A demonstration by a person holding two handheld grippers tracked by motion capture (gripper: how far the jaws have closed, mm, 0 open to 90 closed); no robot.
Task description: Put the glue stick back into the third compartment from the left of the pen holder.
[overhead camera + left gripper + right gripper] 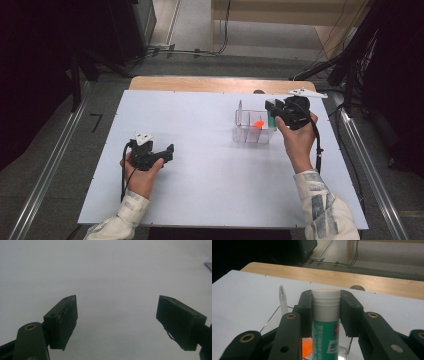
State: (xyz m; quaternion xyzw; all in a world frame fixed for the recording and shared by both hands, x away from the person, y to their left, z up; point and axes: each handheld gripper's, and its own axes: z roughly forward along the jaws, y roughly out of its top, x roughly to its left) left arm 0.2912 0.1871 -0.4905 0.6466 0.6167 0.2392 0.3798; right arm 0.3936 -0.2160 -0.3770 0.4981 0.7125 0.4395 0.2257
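The right gripper [326,312] is clenched on a glue stick [325,322] with a green label and a white cap; both black jaws press on the cap from its two sides. The glue stick stands upright inside a clear plastic organizer [246,134] at the far right part of the white table [210,165]. An orange object [258,123] lies in the same organizer, and a thin white pen [283,300] stands in it too. The left gripper [117,322] is released, its jaws wide apart over the bare table, well apart from the organizer.
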